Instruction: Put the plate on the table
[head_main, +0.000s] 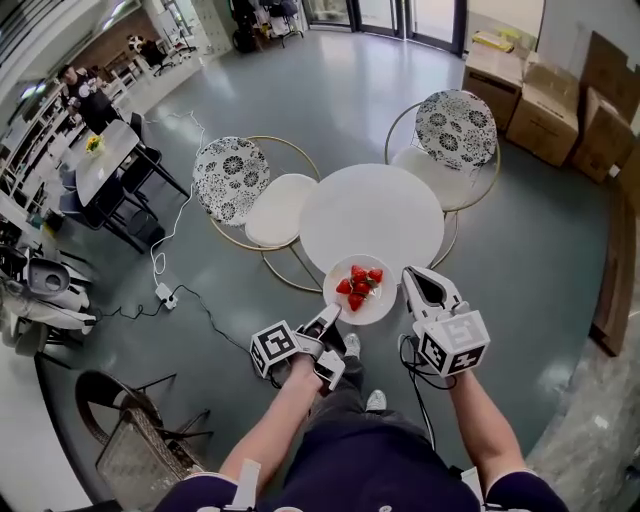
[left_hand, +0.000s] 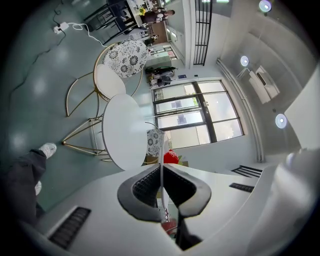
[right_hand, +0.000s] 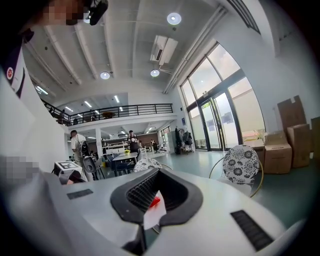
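A white plate (head_main: 372, 303) with several red strawberries (head_main: 359, 284) is held at the near edge of the round white table (head_main: 375, 215). I cannot tell whether it touches the tabletop. My left gripper (head_main: 330, 318) is shut on the plate's near-left rim. In the left gripper view that rim shows as a thin white edge (left_hand: 161, 165) pinched between the dark pads, with a strawberry (left_hand: 171, 157) behind it. My right gripper (head_main: 410, 283) holds the right rim. In the right gripper view a wedge of plate (right_hand: 155, 214) sits between its pads.
Two gold-framed chairs with patterned backs flank the table, one at the left (head_main: 240, 190) and one at the far right (head_main: 450, 135). Cardboard boxes (head_main: 545, 115) stand at the back right. A white cable and power strip (head_main: 165, 293) lie on the floor to the left.
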